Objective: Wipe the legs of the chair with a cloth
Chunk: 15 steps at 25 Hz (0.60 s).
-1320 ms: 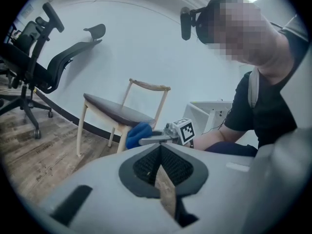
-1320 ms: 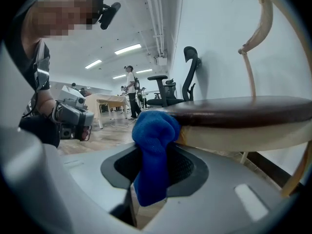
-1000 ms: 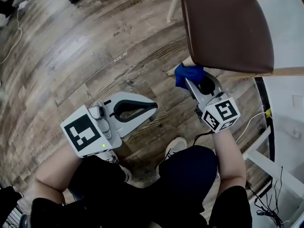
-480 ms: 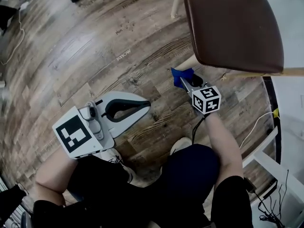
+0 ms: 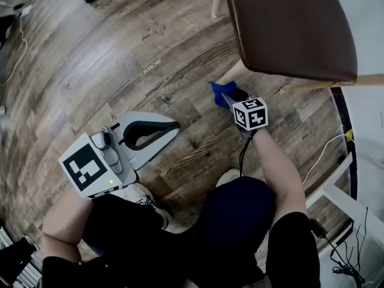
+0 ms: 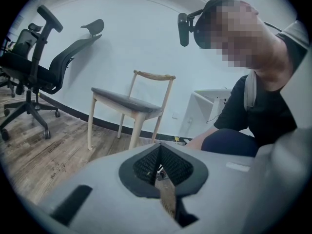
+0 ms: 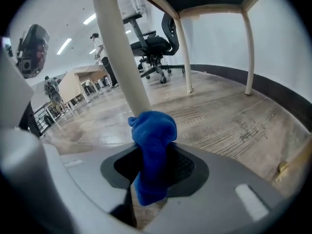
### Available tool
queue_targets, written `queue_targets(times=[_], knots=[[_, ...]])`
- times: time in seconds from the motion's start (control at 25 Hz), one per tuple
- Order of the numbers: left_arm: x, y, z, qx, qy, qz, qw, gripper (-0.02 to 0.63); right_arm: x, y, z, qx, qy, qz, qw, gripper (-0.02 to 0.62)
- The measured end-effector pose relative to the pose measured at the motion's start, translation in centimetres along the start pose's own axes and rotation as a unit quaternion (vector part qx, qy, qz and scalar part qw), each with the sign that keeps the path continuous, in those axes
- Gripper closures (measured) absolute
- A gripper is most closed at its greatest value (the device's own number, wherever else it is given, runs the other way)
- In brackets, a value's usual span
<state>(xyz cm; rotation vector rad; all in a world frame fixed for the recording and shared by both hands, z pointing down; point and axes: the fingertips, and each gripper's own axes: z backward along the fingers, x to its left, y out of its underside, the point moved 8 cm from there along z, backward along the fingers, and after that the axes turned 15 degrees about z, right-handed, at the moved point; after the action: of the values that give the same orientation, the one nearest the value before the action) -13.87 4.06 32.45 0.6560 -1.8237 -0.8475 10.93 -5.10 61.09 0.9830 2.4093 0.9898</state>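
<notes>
Firmly, right hand-held gripper (image 5: 227,96) pinches blue cloth (image 7: 153,135) — pressed to chair leg (image 7: 119,57).

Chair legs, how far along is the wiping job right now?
Done: nothing shows any leg as finished, so I can't tell. In hand: the right hand-held gripper is shut on the blue cloth, held against the near chair leg, low down. Left: the far legs. The left hand-held gripper is shut and empty.

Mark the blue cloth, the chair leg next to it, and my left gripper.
blue cloth (image 7: 155,130), right gripper view, on its bunched upper end.
chair leg (image 7: 116,48), right gripper view, middle of the pale shaft.
left gripper (image 5: 174,128), head view, at its closed tips.
</notes>
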Motion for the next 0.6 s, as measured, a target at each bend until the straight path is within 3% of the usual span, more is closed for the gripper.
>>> queue_targets(times=[0.24, 0.44, 0.6], knots=[[0.0, -0.3, -1.5, 0.001, 0.02, -0.004, 0.9998, 0.6, 0.9, -6.0, 7.4, -0.117, 0.032, 0.021, 0.992, 0.454], [-0.3, -0.2, -2.9, 0.012, 0.044, -0.011, 0.9989, 0.6, 1.8, -11.2, 15.4, -0.224, 0.068, 0.039, 0.971, 0.453], [-0.4, -0.3, -3.0, 0.01, 0.049, -0.009, 0.9987, 0.6, 2.5, -13.4, 20.3, -0.264, 0.091, 0.062, 0.958, 0.454]])
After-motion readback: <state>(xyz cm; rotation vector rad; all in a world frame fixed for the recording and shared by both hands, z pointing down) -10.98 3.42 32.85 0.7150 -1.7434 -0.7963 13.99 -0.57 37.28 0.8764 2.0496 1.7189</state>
